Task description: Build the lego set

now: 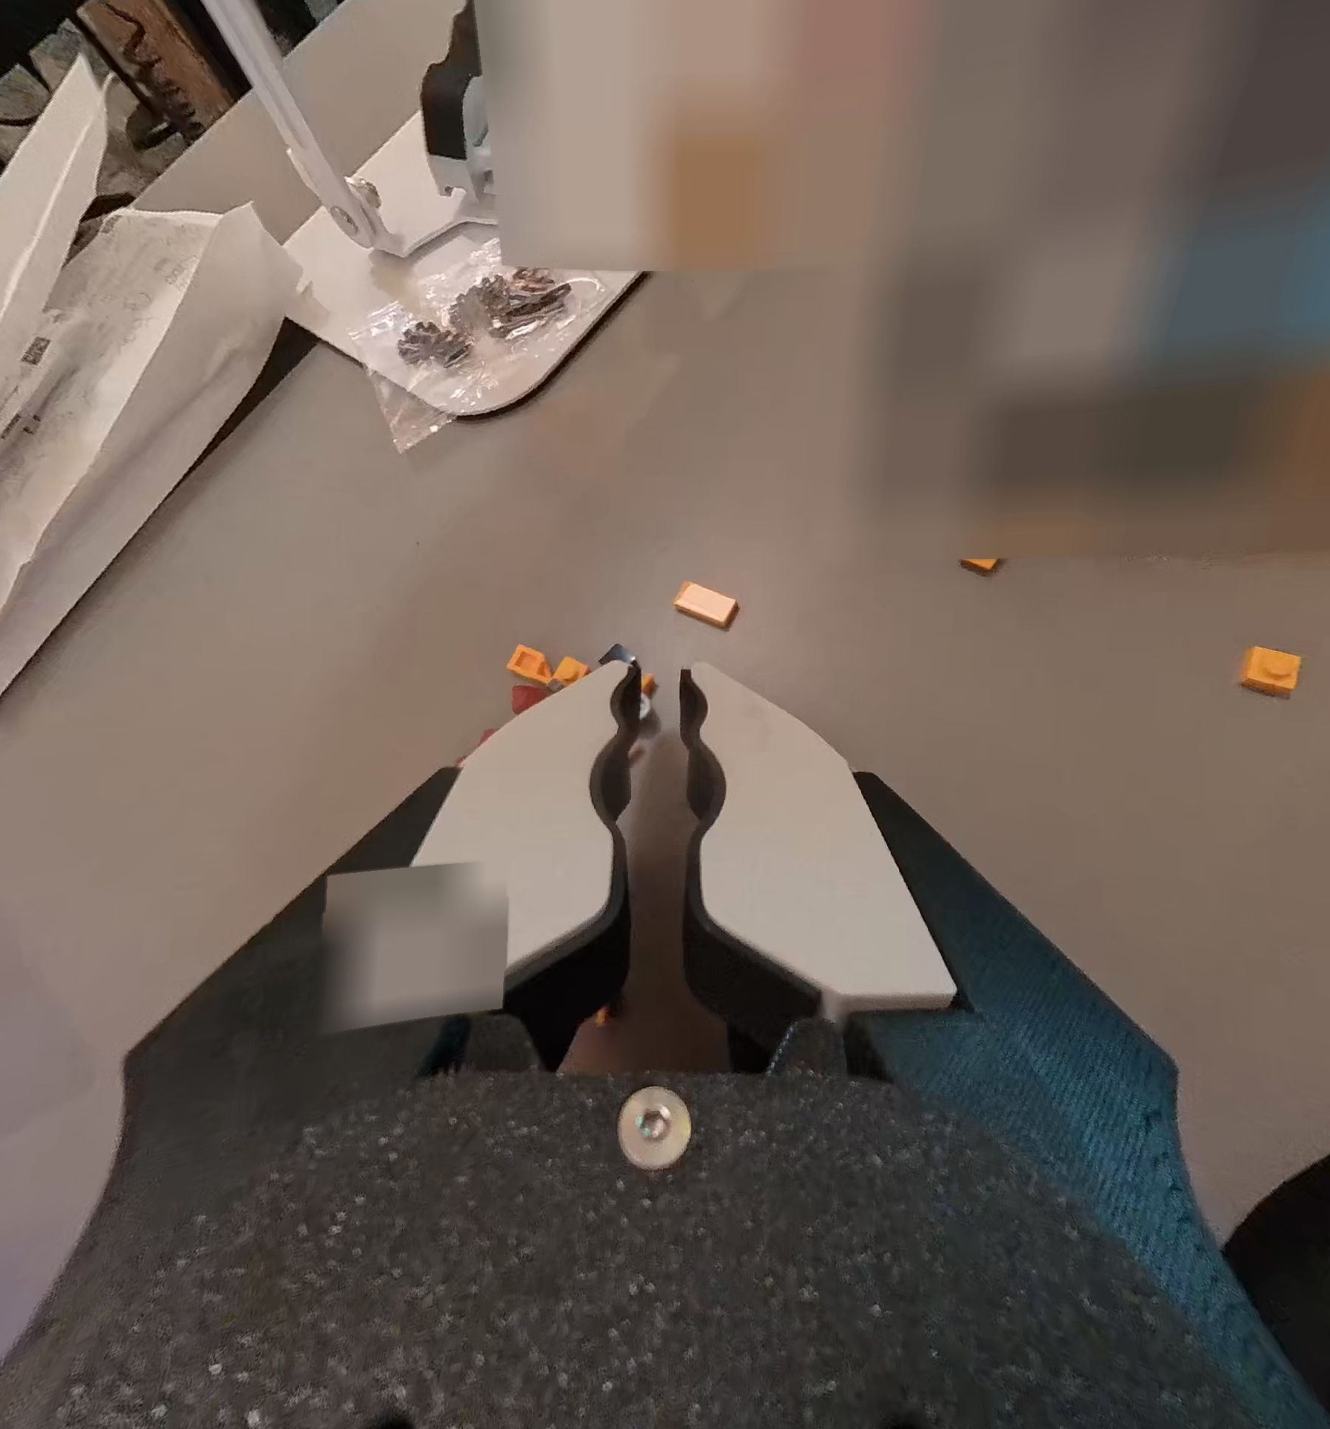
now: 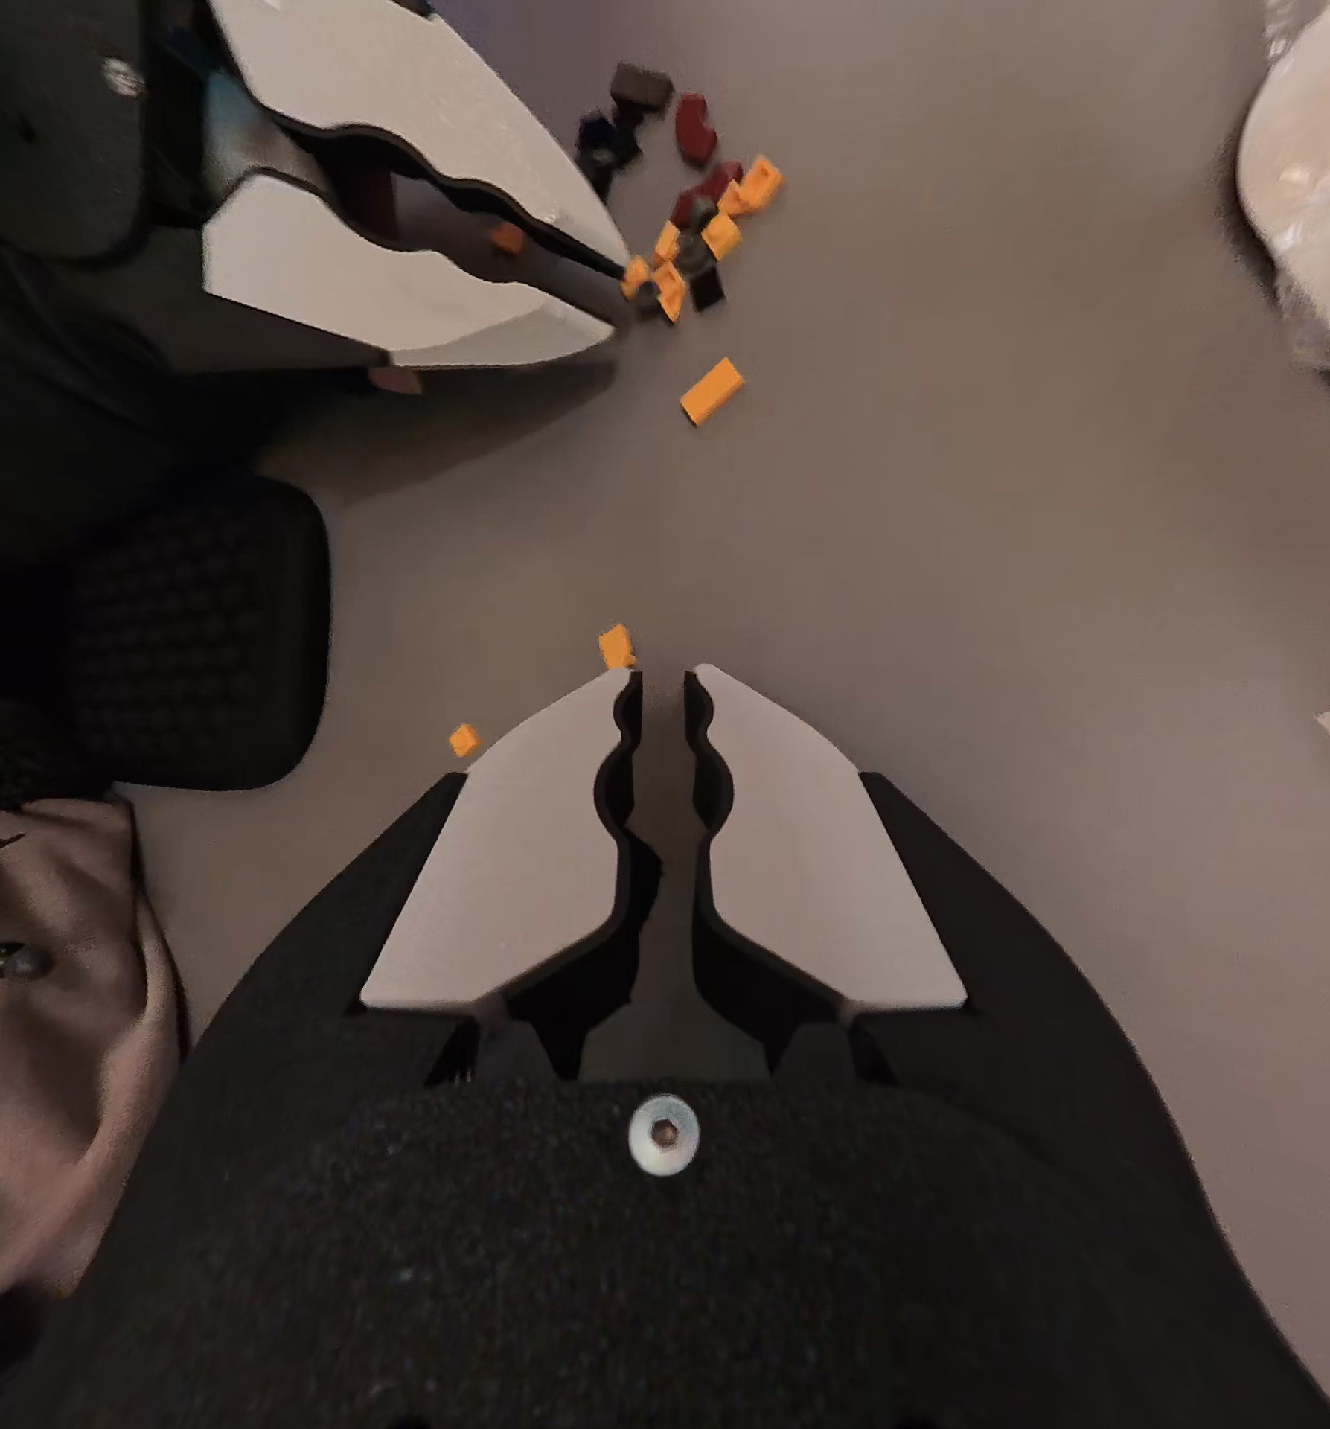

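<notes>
Loose lego pieces lie on the grey table [image 1: 955,773]. My left gripper [image 1: 658,680] is open by a narrow gap, its tips at a small pile of orange, dark red and black pieces [image 1: 549,673] that its left finger partly hides. The right wrist view shows the same left gripper [image 2: 619,298] touching the edge of that pile [image 2: 692,232]. An orange flat tile [image 1: 706,605] lies just beyond it and also shows in the right wrist view [image 2: 712,390]. My right gripper [image 2: 661,679] is narrowly open and empty, with a small orange piece [image 2: 615,646] by its left fingertip.
An orange square plate [image 1: 1271,671] lies far right. Another small orange piece [image 2: 463,740] sits left of my right gripper. A white paper bag [image 1: 66,371], a clear bag of dark parts [image 1: 484,325] and a white stand base [image 1: 429,224] are at back left. A black chair [image 2: 182,634] stands by the table's edge.
</notes>
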A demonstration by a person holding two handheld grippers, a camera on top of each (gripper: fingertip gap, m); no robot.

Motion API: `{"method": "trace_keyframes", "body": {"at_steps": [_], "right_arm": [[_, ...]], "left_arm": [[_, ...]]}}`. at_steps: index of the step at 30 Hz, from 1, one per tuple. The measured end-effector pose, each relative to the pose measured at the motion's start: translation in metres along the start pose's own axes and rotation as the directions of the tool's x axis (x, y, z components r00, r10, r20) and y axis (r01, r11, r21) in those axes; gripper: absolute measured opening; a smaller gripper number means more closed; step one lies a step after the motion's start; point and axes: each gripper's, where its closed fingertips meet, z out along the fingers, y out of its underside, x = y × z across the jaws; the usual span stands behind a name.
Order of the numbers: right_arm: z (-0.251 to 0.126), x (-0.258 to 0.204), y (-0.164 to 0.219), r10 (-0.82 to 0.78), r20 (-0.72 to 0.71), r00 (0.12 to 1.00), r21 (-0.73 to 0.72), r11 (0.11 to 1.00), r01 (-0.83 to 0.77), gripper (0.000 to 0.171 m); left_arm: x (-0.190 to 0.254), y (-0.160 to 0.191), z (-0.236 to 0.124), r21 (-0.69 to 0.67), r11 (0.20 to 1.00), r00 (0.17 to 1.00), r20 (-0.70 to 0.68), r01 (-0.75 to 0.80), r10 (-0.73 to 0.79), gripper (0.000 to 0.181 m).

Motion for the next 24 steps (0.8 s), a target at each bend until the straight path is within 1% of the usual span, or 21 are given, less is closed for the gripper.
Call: {"method": "trace_keyframes", "body": {"at_steps": [3, 6, 9, 12, 17, 19, 24], "right_arm": [[-0.014, -0.012, -0.007, -0.065, 0.022, 0.998, 0.119, 0.991, 0.062, 0.009], [-0.030, -0.018, 0.000, -0.112, -0.021, 0.993, 0.189, 0.975, 0.114, 0.009], [-0.043, -0.023, 0.016, -0.107, -0.039, 0.993, 0.221, 0.969, 0.113, 0.009], [-0.053, -0.029, 0.031, -0.092, -0.031, 0.995, 0.250, 0.963, 0.097, 0.009], [-0.063, -0.036, 0.044, -0.078, -0.009, 0.997, 0.306, 0.949, 0.077, 0.009], [-0.066, -0.038, 0.045, -0.079, 0.002, 0.997, 0.325, 0.943, 0.074, 0.009], [-0.070, -0.043, 0.043, -0.094, 0.028, 0.995, 0.356, 0.931, 0.078, 0.008]], "left_arm": [[-0.017, 0.006, -0.003, -0.017, 0.999, 0.997, 0.065, 0.042, -0.041, 0.010], [-0.033, 0.008, -0.004, -0.002, 0.993, 0.989, 0.090, 0.120, -0.119, 0.012], [-0.042, 0.005, 0.005, -0.019, 0.990, 0.987, 0.080, 0.139, -0.137, 0.014], [-0.043, 0.005, 0.017, -0.090, 0.986, 0.990, 0.045, 0.138, -0.134, 0.014], [-0.041, 0.005, 0.030, -0.192, 0.948, 0.964, -0.032, 0.255, -0.265, 0.014], [-0.042, 0.008, 0.032, -0.229, 0.938, 0.962, -0.025, 0.259, -0.271, 0.014], [-0.043, 0.010, 0.030, -0.275, 0.931, 0.965, -0.032, 0.242, -0.260, 0.002]]}}
